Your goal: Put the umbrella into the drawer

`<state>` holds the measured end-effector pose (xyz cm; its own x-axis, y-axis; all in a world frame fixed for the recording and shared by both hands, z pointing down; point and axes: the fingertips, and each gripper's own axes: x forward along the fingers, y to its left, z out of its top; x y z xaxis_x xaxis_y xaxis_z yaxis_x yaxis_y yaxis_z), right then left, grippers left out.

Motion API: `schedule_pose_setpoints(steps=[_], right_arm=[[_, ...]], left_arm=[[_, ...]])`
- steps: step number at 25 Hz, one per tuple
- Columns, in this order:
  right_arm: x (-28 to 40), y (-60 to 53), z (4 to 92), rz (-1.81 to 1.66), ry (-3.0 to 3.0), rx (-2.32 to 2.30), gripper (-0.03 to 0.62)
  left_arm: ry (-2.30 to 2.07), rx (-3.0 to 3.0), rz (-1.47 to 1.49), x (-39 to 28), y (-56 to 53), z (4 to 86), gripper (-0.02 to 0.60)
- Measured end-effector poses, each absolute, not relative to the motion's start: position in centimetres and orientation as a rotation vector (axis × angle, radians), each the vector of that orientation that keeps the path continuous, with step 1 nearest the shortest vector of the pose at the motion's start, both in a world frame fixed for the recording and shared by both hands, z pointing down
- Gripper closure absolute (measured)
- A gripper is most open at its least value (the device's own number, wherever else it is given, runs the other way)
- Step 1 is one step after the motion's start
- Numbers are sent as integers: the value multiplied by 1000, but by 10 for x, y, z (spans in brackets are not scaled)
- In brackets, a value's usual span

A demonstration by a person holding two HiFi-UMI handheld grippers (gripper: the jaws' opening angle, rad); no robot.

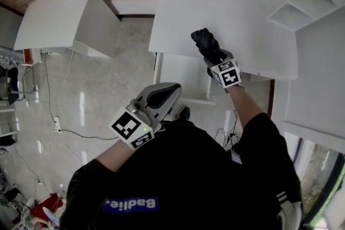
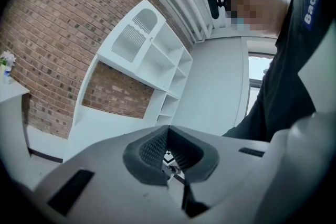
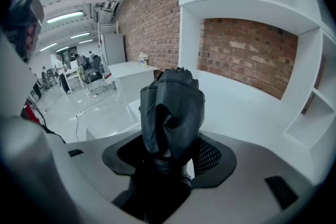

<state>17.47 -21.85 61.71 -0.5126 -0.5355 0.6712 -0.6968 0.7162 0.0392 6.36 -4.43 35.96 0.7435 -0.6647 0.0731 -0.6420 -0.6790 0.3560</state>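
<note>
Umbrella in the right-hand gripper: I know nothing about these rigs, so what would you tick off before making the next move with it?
1. Umbrella held by the right gripper: ok, its jaws are closed on the lower end.
2. Umbrella folded up: ok, it is a compact black bundle.
3. Umbrella clear of the white desk: cannot tell, the head view only shows it over the desktop.
4. Drawer open and ready: cannot tell, no view plainly shows an open drawer.
5. Left gripper free to work a drawer: ok, nothing sits between its jaws.
</note>
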Motion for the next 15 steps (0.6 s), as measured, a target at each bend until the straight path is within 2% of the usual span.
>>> schedule_pose_setpoints(steps=[15], right_arm=[[105,-144,597,192,-2442,611,327]], left_arm=[[-1068,2544,-92,60,-36,366,580]])
